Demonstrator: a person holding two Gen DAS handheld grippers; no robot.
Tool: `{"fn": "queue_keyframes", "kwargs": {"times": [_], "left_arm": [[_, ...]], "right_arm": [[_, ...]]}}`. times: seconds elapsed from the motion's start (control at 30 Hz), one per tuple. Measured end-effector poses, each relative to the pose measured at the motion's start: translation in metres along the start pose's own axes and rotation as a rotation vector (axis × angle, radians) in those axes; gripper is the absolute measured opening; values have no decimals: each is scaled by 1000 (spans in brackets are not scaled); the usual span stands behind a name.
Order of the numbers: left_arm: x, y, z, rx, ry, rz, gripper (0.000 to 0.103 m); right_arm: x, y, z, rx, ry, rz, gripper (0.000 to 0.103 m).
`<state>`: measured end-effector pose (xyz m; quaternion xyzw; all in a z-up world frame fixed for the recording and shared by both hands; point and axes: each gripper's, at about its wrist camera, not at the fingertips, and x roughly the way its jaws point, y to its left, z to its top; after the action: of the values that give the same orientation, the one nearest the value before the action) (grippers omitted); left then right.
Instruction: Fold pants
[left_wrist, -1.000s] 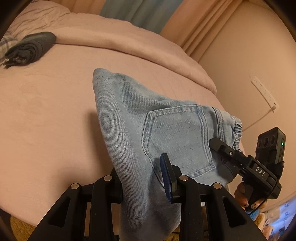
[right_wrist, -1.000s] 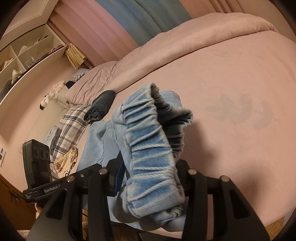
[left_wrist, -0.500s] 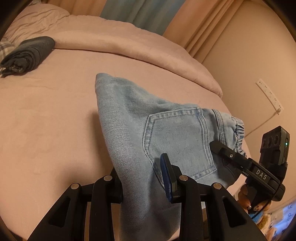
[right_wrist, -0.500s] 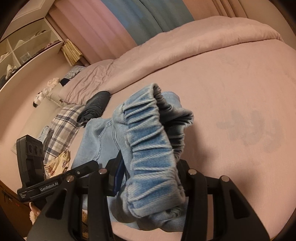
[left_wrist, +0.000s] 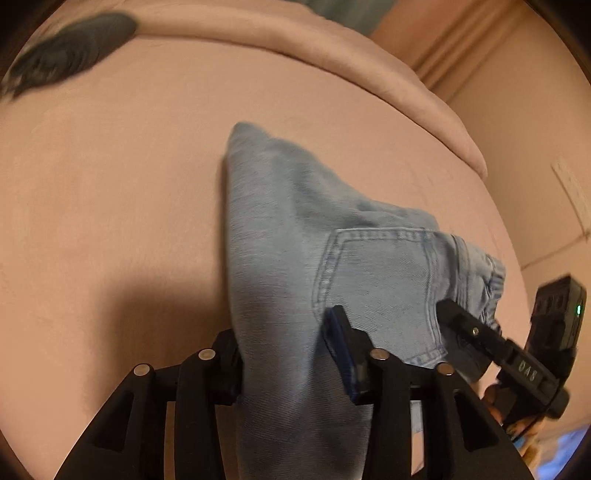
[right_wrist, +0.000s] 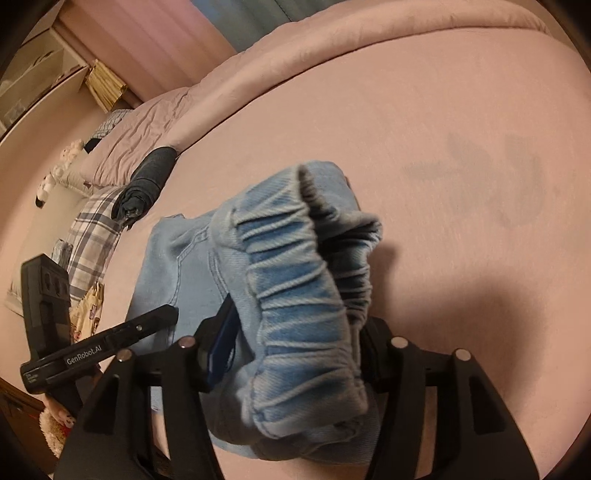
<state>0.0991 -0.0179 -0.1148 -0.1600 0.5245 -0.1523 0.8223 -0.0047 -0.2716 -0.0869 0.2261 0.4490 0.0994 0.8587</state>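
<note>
Light blue denim pants (left_wrist: 325, 236) lie folded on the pink bed (left_wrist: 110, 192), back pocket up. My left gripper (left_wrist: 284, 350) straddles the near fold; its jaws are opening, with the cloth loose between the fingers. In the right wrist view the gathered elastic waistband (right_wrist: 295, 291) stands bunched between the fingers of my right gripper (right_wrist: 295, 343). Its jaws are opening too, and the blue pad (right_wrist: 221, 339) stands off the band. Each gripper shows in the other's view: the right gripper (left_wrist: 476, 332) at the waistband end, the left gripper (right_wrist: 147, 325) at the far fold.
A rolled dark garment (right_wrist: 147, 181) lies near the pillows beside a plaid cloth (right_wrist: 92, 236). A pink duvet (left_wrist: 295, 40) is bunched along the far side of the bed. The wall with a power strip (left_wrist: 572, 192) is to the right. A shelf unit (right_wrist: 44, 74) stands beyond the bed.
Both grippers have sunk toward the bed with the pants, which now rest lower on the sheet. The fingers of both stand a little wider around the cloth.
</note>
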Motion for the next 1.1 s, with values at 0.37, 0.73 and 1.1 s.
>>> {"fn": "queue_keyframes", "kwargs": {"times": [0.37,0.73,1.1], "left_arm": [[-4,-7,-16,-59,-56,46,48],[-40,-26,-56,0,-106,203,66],[-106,-58,-67,66,-299,291,91]], "right_arm": [[2,10,-2,-2,-21,-67,60],[-25,20,-19,-44,-56,-253,85],[-93,52,-21,-135,-231,-298,89]]}}
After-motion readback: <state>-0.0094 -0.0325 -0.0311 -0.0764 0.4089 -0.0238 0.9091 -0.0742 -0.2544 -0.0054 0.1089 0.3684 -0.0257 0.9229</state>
